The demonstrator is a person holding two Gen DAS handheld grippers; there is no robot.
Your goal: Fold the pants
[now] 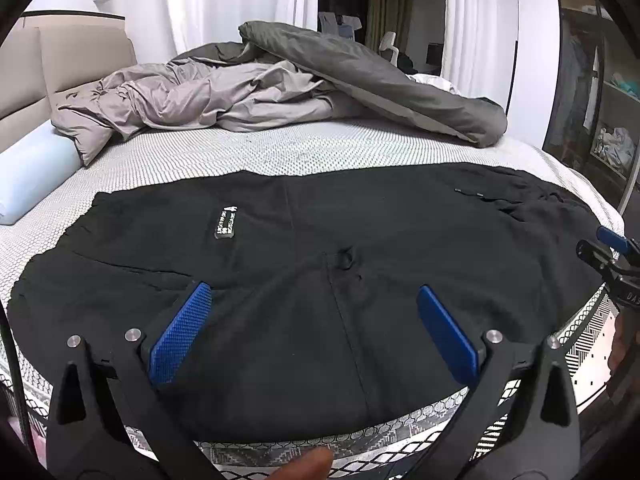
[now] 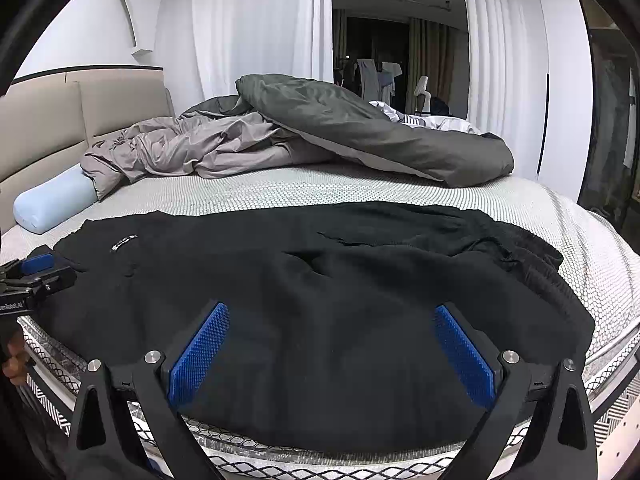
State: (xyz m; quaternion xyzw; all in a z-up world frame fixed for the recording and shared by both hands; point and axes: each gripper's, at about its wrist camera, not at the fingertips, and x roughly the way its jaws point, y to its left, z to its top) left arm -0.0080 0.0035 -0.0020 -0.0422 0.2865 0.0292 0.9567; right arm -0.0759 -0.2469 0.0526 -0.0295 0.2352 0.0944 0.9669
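Note:
Black pants (image 1: 320,264) lie spread flat across the near part of the bed, with a small white label (image 1: 225,222) towards the left; they also show in the right wrist view (image 2: 320,300). My left gripper (image 1: 314,300) is open and empty, hovering just above the pants near the bed's front edge. My right gripper (image 2: 332,316) is open and empty, over the right half of the pants. The right gripper also shows at the right edge of the left wrist view (image 1: 604,248), and the left gripper at the left edge of the right wrist view (image 2: 40,270).
A crumpled grey duvet (image 1: 280,88) lies at the back of the white mattress (image 1: 280,152). A light blue bolster pillow (image 1: 32,172) sits at the left by the beige headboard (image 1: 68,60). White curtains hang behind; shelves (image 1: 608,120) stand at the right.

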